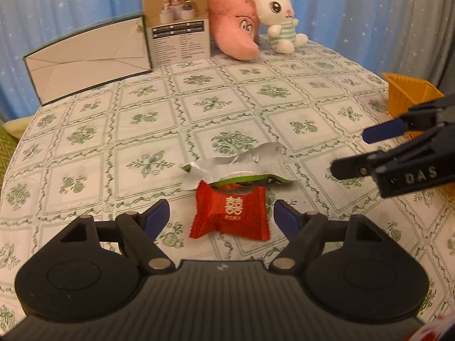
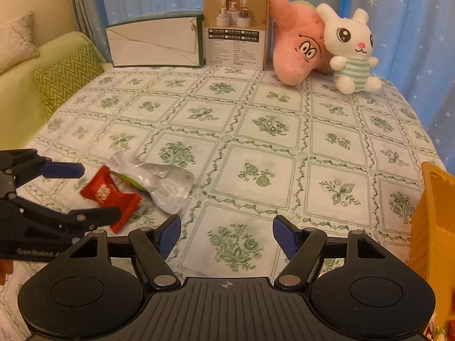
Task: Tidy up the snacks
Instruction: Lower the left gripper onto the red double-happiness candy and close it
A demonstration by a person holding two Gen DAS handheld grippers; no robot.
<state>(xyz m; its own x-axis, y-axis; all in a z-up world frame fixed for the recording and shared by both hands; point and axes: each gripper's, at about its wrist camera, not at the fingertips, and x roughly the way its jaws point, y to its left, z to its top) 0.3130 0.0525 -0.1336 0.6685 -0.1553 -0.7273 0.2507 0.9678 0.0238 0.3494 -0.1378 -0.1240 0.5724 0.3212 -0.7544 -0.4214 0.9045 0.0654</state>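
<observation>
Left gripper: jaws spread, blue pads either side of the red snack packet and clear of it; nothing pinched.
Red snack packet: a crinkled red foil pillow pack with a white double-happiness mark, lying flat on the tablecloth between the left gripper's pads.
Right gripper: jaws spread over bare cloth, nothing between them; well apart from the red packet, to its right.
Torn wrapper: an opened silver foil pouch with a green edge, lying just behind the red packet and touching it.
Orange basket: a ribbed orange plastic bin at the right edge of the table, beside the right gripper.
Tablecloth: white with green floral squares, covering the table.
Far edge, left to right: a flat white box with dark green trim, an upright tan product carton, a pink plush toy, and a white plush rabbit in a striped top leaning against it.
Backdrop: a blue curtain with white stars.
</observation>
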